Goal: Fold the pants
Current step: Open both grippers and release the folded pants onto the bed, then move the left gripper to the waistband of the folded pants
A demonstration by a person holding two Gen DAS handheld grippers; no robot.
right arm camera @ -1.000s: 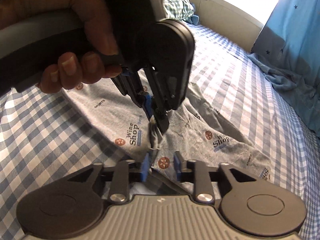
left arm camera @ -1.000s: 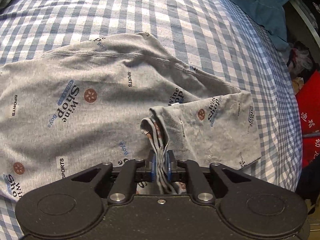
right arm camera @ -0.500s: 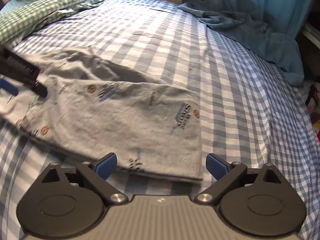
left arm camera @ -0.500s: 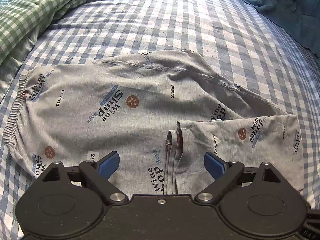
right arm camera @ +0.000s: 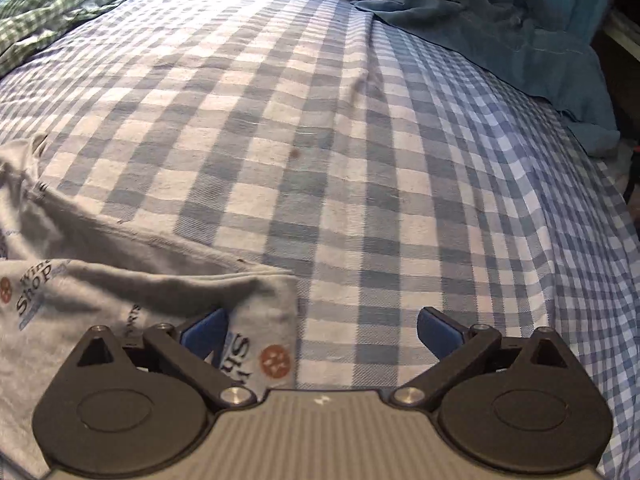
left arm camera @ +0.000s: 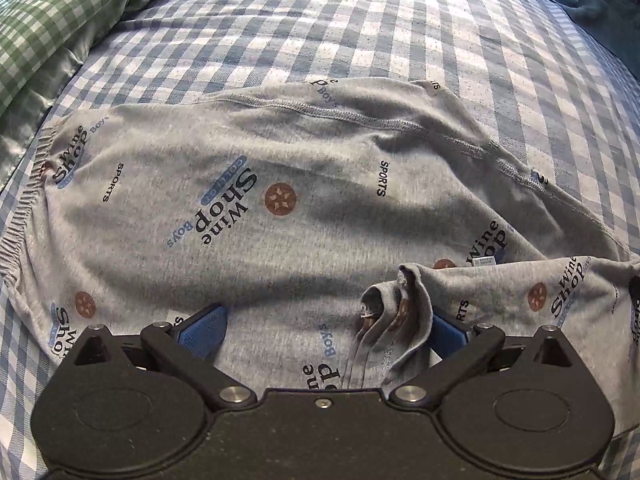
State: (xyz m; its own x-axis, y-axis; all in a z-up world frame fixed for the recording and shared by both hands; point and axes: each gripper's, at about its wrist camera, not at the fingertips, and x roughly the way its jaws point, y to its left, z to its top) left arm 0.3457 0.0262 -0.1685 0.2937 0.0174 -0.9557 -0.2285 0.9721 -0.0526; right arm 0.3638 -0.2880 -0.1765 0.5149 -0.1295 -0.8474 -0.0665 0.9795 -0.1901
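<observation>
Left wrist view: the grey printed pants [left arm camera: 248,208] lie spread on the blue checked bedsheet [left arm camera: 400,40], waistband at 9 o'clock, a leg folded back over the body at 4 o'clock. The left gripper [left arm camera: 324,328] has just been opening and now stands with jaws wide apart; the bunched hem [left arm camera: 396,312] of the folded leg lies loose between them, leaning against the right-hand pad but not pinched.

Right wrist view: the right gripper [right arm camera: 322,330] has likewise just been opening and stands wide, holding nothing, above the folded edge [right arm camera: 276,320] of the pants at 7 o'clock.

The fold appears laid but untidy. To finish it well, flatten the bunched hem, square the folded leg over the layer beneath, then pinch both layers together at matching corners before the next fold. A green checked pillow [left arm camera: 48,20] lies at 10 o'clock.
</observation>
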